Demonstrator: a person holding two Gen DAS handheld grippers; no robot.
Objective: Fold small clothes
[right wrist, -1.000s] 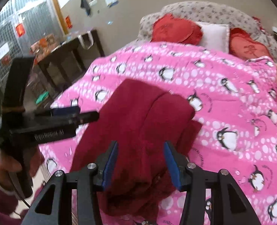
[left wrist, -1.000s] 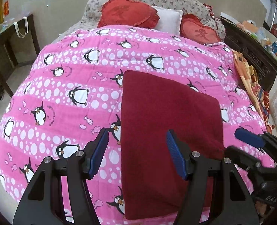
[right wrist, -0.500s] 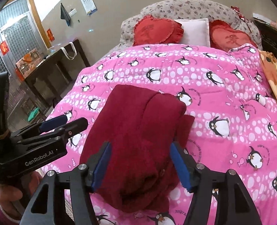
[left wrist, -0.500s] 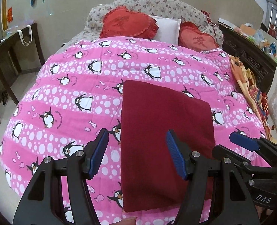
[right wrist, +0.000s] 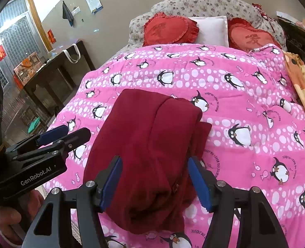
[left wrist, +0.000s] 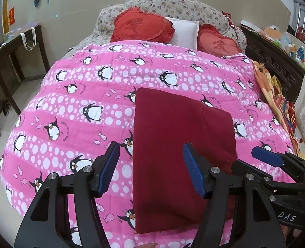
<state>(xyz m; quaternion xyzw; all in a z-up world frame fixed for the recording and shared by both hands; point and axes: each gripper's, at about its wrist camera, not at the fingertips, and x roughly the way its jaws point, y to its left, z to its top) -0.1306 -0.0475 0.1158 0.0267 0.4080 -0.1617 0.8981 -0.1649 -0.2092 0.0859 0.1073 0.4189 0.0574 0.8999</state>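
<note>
Right gripper point(right wrist: 155, 180) jaws just opened wider, nothing pinched, hanging above garment's near end | left gripper point(left wrist: 151, 170) apart, empty, over garment's left edge | dark red garment point(left wrist: 179, 150) folded flat on pink penguin quilt point(left wrist: 69, 111), fold looks done | containers: none seen

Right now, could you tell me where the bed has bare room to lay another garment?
Free: the pink penguin quilt left of the folded dark red garment, and the strip between it and the red heart cushions. Crowded: its right side, by the orange blanket.
</note>
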